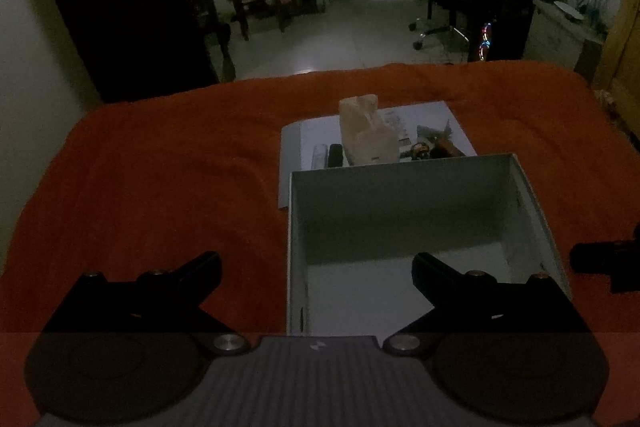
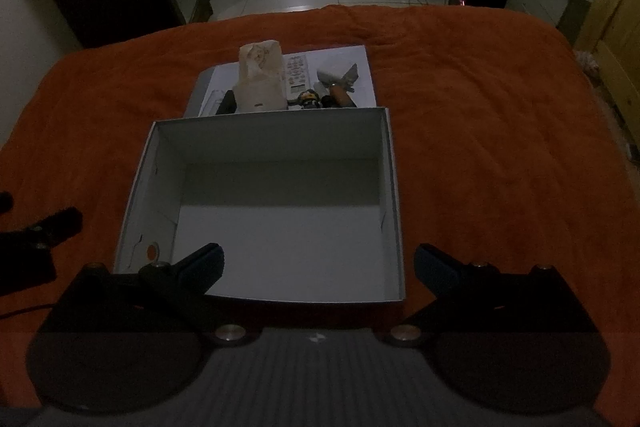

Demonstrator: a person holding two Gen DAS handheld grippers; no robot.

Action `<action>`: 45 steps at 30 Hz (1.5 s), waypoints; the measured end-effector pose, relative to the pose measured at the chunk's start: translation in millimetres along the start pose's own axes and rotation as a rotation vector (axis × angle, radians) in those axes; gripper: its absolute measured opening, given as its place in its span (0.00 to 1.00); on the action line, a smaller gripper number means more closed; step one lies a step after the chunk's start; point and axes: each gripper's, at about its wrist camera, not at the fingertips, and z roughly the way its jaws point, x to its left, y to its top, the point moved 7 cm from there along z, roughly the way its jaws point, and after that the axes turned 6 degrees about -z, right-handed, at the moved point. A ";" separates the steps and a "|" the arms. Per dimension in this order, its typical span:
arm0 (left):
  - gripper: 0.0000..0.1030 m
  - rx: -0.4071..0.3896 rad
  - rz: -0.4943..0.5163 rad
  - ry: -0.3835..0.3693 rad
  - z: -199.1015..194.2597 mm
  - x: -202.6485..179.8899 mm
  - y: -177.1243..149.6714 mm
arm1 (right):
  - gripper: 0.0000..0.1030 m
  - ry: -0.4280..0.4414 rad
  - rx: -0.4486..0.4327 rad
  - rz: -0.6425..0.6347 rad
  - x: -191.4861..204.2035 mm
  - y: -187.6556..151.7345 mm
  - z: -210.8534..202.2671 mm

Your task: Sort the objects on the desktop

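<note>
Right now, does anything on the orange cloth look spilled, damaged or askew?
Nothing stands out. The white box sits upright and empty, the small items lie grouped on the flat lid behind it, and both grippers are open, holding nothing.

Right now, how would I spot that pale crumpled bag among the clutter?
Start at the orange cloth covering the surface and find the open white box in its middle. Just beyond the box's far wall lies a flat white sheet crowded with small items. The cream bag stands at their left, upright and far taller than everything beside it.
</note>
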 end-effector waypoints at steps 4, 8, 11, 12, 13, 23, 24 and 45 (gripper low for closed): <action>1.00 0.011 -0.008 -0.009 1.2 0.8 -2.2 | 1.00 -0.003 0.007 -0.002 0.6 2.3 -1.4; 1.00 0.013 0.002 0.009 5.7 -5.5 -0.8 | 1.00 -0.009 -0.008 -0.008 1.0 0.1 -4.1; 1.00 0.011 0.005 0.039 4.9 0.4 -2.1 | 1.00 0.006 -0.010 -0.005 0.9 1.1 -3.6; 1.00 0.006 0.007 0.051 4.6 1.5 -2.1 | 1.00 0.015 -0.010 -0.003 1.1 1.8 -2.9; 1.00 -0.004 0.010 0.062 4.5 1.6 -2.0 | 1.00 0.020 -0.012 -0.002 0.8 1.5 -2.2; 1.00 -0.017 0.022 0.076 2.3 6.9 -3.4 | 1.00 0.008 0.002 -0.005 -0.8 -2.5 7.5; 1.00 -0.017 0.023 0.076 2.7 6.6 -3.1 | 1.00 0.007 0.002 -0.006 2.8 0.1 5.6; 1.00 0.055 0.047 0.012 59.6 7.3 53.3 | 1.00 -0.081 -0.041 0.068 -34.4 41.9 4.6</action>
